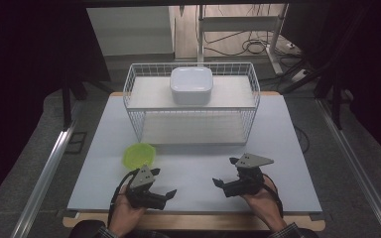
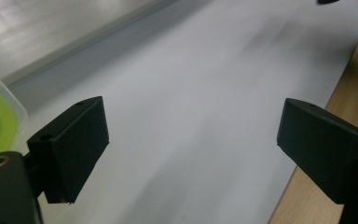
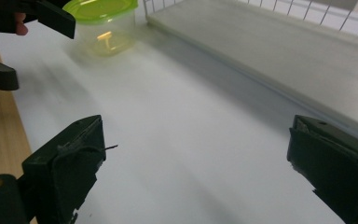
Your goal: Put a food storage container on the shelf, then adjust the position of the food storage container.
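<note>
Two grippers sit low over the near edge of the table (image 1: 193,168), one in each of the person's hands. The left gripper (image 1: 166,197) has its jaws spread wide with nothing between them, and they point toward the middle of the table. The right gripper (image 1: 224,184) mirrors it, jaws well apart and empty, aimed back toward the left one. Neither touches anything but the hand that carries it.

Just beyond the left gripper stands the green-lidded container (image 1: 139,155), upright on the table, lid on top and facing up. It looks about as wide as it is long, so I cannot pick out a long axis; in the right gripper view its clear body (image 3: 105,39) seems to hold something pale, though the blur makes that uncertain.

Farther back a white wire rack (image 1: 192,119) stands across the table, and a white lidded box (image 1: 191,84) rests on its upper shelf.
</note>
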`<state>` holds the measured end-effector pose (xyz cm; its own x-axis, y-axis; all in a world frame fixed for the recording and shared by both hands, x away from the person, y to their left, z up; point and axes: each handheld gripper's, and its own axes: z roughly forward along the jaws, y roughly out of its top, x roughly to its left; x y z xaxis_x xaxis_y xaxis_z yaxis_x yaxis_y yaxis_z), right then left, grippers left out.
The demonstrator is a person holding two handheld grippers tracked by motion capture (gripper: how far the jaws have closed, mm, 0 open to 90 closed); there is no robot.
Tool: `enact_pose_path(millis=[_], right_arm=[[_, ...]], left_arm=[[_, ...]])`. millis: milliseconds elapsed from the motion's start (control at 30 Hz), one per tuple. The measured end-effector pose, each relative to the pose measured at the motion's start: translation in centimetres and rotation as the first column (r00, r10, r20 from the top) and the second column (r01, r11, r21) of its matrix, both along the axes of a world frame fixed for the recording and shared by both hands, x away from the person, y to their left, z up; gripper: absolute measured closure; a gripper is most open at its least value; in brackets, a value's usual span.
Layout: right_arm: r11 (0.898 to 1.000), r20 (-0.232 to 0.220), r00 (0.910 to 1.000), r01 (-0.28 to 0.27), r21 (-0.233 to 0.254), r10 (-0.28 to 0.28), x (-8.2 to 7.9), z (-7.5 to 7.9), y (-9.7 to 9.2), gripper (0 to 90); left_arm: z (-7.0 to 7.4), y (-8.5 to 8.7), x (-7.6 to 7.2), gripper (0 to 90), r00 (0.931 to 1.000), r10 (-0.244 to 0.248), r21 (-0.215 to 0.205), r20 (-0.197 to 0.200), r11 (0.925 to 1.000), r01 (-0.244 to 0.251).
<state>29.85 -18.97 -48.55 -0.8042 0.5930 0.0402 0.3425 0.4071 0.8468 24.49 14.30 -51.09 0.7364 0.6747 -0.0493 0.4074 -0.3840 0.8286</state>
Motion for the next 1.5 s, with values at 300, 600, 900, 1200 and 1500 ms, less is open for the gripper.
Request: enact_pose_path(millis=[300,600,900,1200,1500], right_arm=[[0.999,-0.006,1.0,-0.003,-0.033,0.003,0.2,-0.6,-0.2,4.5],[0.999,-0.021,0.9998,0.0,-0.048,-0.001,0.5,-1.0,-0.3,5.1],[0.997,-0.025,0.9992,-0.033,-0.063,0.031,0.5,-1.3,0.1,4.9],[0.998,-0.026,0.9993,-0.027,-0.064,0.026,0.5,-1.3,0.1,4.9],[0.996,-0.031,0.9983,-0.051,-0.075,0.049,0.4,-1.6,0.5,5.0]], left_arm=[[-0.1,-0.1,0.5,5.8,0.9996,0.018,0.0,-0.024,0.9998,-0.018],[0.8,0.9,1.4,16.3,0.9954,0.095,0.0,-0.016,0.9955,-0.095],[2.7,3.1,3.2,52.6,0.9952,0.097,-0.033,-0.011,0.9947,-0.098],[3.3,7.8,5.3,85.1,0.9716,0.237,-0.02,-0.007,0.9714,-0.237],[2.8,12.5,6.4,89.7,0.9252,0.378,-0.056,-0.036,0.9235,-0.379]])
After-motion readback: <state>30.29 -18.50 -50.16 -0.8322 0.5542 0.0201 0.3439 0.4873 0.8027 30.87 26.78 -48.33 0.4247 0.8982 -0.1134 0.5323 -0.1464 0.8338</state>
